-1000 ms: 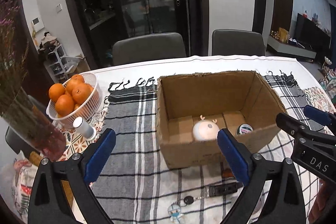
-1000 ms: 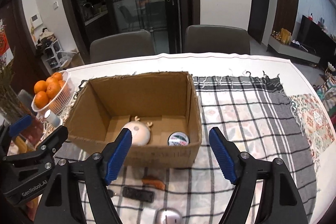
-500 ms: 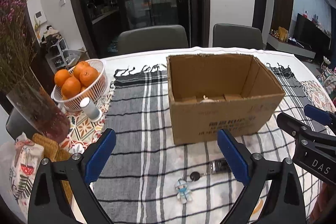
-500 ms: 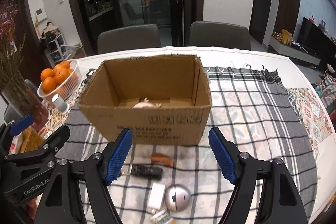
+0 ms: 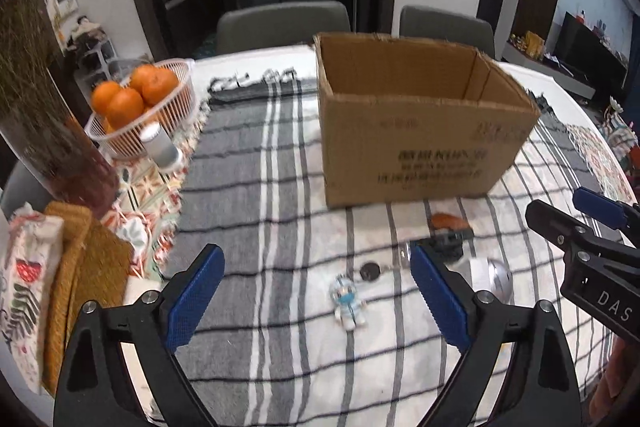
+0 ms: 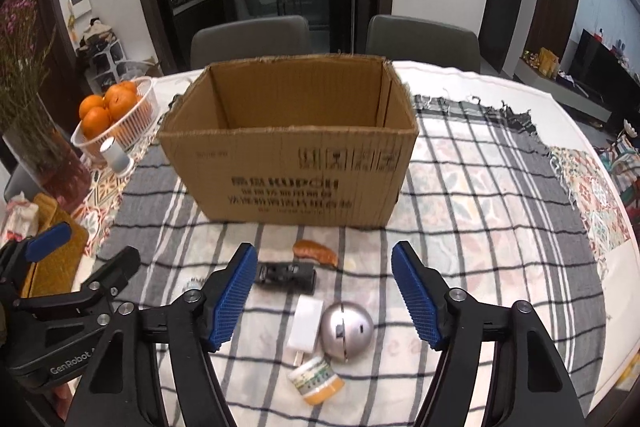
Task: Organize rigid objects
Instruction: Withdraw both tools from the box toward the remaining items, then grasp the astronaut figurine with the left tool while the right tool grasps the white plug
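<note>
An open cardboard box (image 5: 416,139) (image 6: 288,163) stands on the checked cloth; its inside is hidden from this low angle. In front of it lie an orange-brown piece (image 6: 315,253), a black rectangular item (image 6: 286,274), a white charger (image 6: 305,323), a silver ball (image 6: 346,331) and a small tape roll (image 6: 317,380). A small astronaut figure (image 5: 347,303) on a keychain (image 5: 370,271) lies nearer the left. My left gripper (image 5: 316,301) is open and empty above the figure. My right gripper (image 6: 324,297) is open and empty above the charger and ball.
A white basket of oranges (image 5: 140,103) (image 6: 114,115), a small white cylinder (image 5: 160,147) and a glass vase of dried flowers (image 5: 52,131) stand at the left. A patterned bag (image 5: 24,287) and yellow cloth (image 5: 80,259) lie at the left edge. Two grey chairs (image 6: 250,39) stand behind.
Both grippers have pulled back toward me and dropped lower. The box's inside has gone out of sight, and the small items in front of it have come into view.
</note>
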The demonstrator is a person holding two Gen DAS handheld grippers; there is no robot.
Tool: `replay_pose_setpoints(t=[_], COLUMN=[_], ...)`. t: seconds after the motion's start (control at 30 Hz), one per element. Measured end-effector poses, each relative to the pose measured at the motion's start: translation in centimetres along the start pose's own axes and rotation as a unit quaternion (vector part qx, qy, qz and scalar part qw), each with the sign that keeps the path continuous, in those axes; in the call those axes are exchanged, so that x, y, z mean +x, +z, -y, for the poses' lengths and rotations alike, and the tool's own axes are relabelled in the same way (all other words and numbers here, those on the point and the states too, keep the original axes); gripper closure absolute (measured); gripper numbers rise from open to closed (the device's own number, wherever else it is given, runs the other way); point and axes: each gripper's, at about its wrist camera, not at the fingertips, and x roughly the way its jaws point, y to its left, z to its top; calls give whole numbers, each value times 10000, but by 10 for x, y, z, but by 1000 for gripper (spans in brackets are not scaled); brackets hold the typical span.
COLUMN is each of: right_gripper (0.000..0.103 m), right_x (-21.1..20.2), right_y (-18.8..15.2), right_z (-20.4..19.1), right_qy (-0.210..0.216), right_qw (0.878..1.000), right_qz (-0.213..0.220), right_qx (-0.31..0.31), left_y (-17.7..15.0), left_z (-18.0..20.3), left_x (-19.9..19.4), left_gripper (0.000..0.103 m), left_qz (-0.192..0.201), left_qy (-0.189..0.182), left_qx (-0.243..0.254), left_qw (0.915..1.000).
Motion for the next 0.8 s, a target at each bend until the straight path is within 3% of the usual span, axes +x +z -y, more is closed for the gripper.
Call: replay_pose_setpoints(t=[0.23, 0.4, 0.8], right_gripper=[40, 51, 65], right_x=[12, 30, 71], right_y=[-14, -19, -34], right_z=[0, 3, 0], right_qy=[44, 274, 566], right_qw=[9995, 9964, 9859], right_qz=[-321, -778, -1524], right_qx=[46, 170, 389], left_y=[-13, -18, -25], left_z=[1, 1, -3], left_x=[15, 27, 56], left_gripper=[13, 17, 35], left_qz=[-320, -538, -887], left_qy=[-132, -290, -490], left_qx=[17, -26, -218], left_qw=[9994, 9981, 9946])
